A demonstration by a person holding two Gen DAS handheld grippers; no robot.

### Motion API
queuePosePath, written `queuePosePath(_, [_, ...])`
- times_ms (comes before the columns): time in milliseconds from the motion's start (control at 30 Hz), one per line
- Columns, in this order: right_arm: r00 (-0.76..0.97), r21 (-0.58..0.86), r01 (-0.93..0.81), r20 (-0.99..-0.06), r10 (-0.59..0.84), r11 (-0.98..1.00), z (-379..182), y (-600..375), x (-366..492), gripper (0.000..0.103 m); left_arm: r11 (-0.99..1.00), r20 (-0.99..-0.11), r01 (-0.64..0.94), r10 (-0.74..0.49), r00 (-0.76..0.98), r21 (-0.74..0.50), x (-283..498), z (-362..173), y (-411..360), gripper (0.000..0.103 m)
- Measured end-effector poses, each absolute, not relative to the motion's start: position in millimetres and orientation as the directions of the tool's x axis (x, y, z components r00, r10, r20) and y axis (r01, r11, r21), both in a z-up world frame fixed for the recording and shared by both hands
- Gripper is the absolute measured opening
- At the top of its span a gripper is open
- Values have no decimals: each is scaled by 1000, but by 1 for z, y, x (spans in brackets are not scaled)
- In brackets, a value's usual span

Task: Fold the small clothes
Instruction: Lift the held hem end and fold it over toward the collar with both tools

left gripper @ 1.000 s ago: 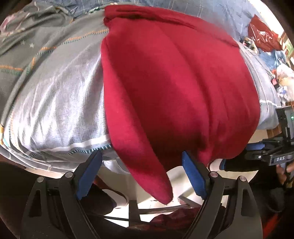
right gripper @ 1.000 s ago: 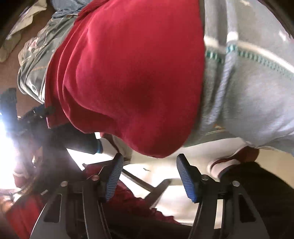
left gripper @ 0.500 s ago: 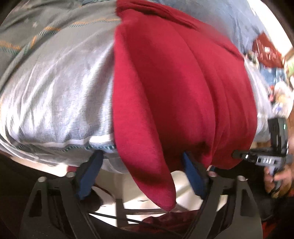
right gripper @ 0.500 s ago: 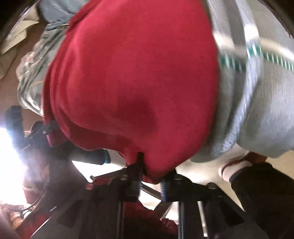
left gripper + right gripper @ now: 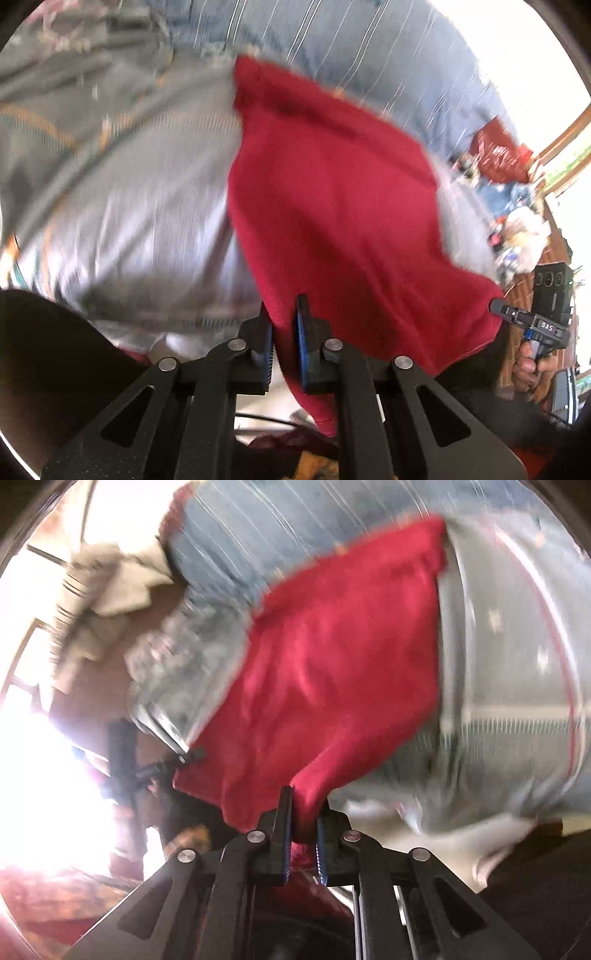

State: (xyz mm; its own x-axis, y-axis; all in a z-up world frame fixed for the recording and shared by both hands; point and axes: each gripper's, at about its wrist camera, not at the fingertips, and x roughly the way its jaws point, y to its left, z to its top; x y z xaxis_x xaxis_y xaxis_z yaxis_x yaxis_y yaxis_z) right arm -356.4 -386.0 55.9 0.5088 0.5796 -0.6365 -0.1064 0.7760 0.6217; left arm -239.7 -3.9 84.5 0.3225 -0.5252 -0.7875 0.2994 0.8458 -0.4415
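Red garment (image 5: 332,206) spans frame centre, long axis running from near hem to upper-left far edge on bed (image 5: 122,206). Left gripper (image 5: 283,341) jaws, having just closed, pinch near hem; right gripper (image 5: 303,825) jaws likewise clamp opposite corner. Fold direction: away, toward far edge.

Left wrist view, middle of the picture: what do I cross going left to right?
Grey bedsheet → red garment, pinched at its near edge by the left claw → right claw clamped on the garment's far corner → hand holding that tool.
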Motion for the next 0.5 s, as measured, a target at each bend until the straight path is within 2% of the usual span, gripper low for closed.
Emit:
queuePosePath(167, [633, 626, -129, -545, 550, 769, 93, -409, -344, 10, 821, -715, 332, -569, 405, -465, -217, 118, -11, 8])
queuePosePath(500, [796, 646, -123, -390, 464, 753, 132, -441, -280, 9, 852, -643, 301, -522, 560, -429, -135, 138, -28, 8])
